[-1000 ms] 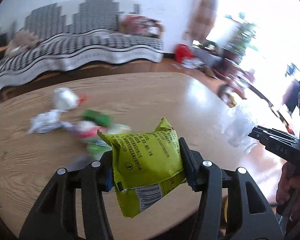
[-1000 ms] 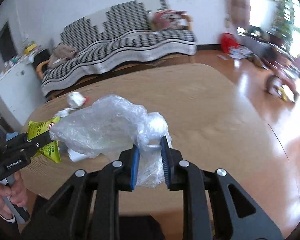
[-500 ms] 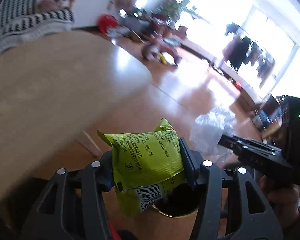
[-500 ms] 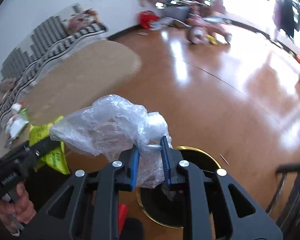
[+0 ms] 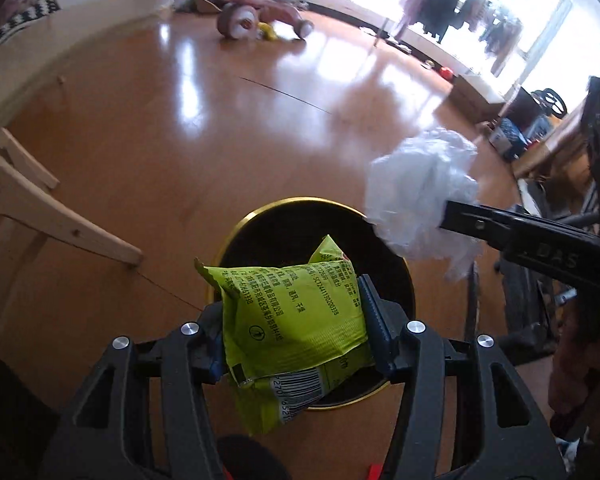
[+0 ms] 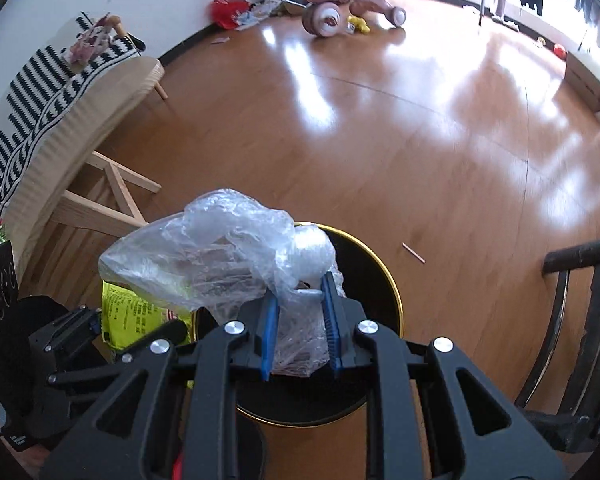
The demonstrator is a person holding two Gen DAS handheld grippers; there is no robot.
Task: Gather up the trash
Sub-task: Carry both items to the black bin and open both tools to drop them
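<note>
The left gripper (image 5: 296,320) is clamping a lime-green snack packet (image 5: 292,312) between its blue pads, the packet bulging up out of the jaws with its barcode end hanging below. The right gripper (image 6: 300,328) is pinching a crumpled clear plastic bag (image 6: 220,256) in a narrow grip, the bulk of the bag billowing out toward ten o'clock. Both pieces of trash are hanging directly over a black bin with a gold rim (image 6: 396,296) — the packet above its centre in the left wrist view, the bag above its near edge in the right. From the left camera the right gripper is reaching in from three o'clock with the bag; from the right camera the left gripper is sitting at eight o'clock with the packet. Beyond the bin, a glossy wooden floor (image 6: 380,140) is spreading out, with a pale wooden table (image 6: 80,120) at ten o'clock and a pink toy tricycle (image 6: 340,8) at twelve — a dark chair (image 6: 588,320) is standing at three o'clock.
</note>
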